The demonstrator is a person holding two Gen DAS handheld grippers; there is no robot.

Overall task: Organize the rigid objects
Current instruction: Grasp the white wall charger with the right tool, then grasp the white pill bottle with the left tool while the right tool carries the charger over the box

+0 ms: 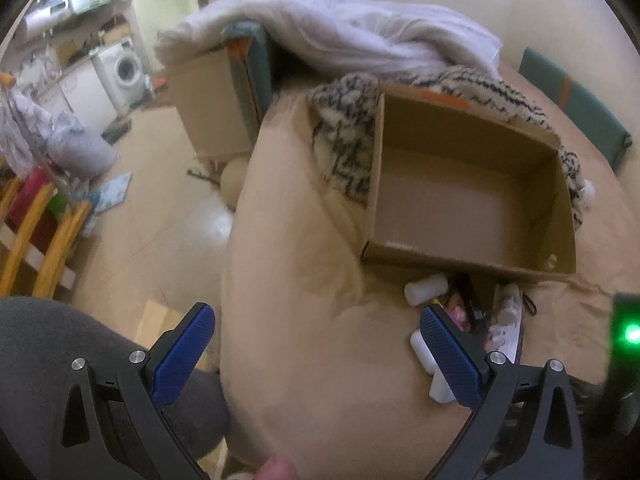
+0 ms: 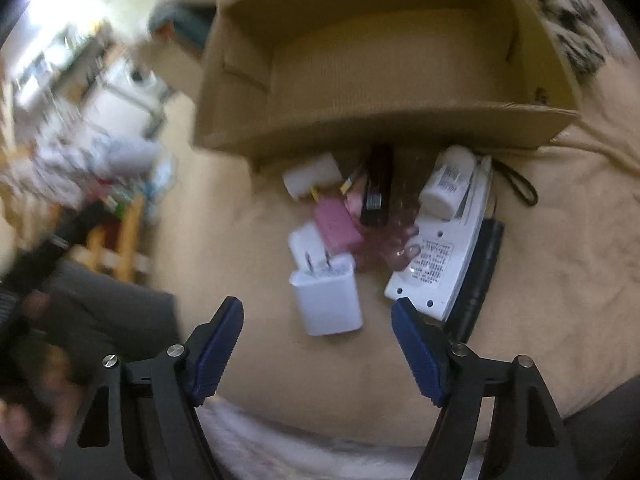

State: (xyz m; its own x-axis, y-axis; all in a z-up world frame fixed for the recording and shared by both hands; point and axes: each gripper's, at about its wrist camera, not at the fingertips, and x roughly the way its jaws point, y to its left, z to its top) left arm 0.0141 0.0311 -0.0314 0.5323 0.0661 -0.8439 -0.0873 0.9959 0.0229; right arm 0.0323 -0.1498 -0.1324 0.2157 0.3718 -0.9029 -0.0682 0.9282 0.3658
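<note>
the empty cardboard box [image 2: 384, 68] sits open-topped on the soft beige blanket [image 2: 560, 240], likely as the bin for the hard clutter heaped just in front of its near wall. nearest that wall lie a white plug adapter [image 2: 326, 300], a glossy pink case [image 2: 338, 226] and a flat white charger [image 2: 440, 248]. the right gripper [image 2: 318, 340] hangs spread and empty just short of the adapter, probably lining up on it, and the left gripper [image 1: 316, 356] is also spread, gripping nothing, off to the box's left.

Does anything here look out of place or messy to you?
Yes. The cardboard box sits empty while the small items lie heaped outside against its near wall: a white plug adapter on its back with prongs showing, a pink block and a white bottle resting on a flat white device.
</note>
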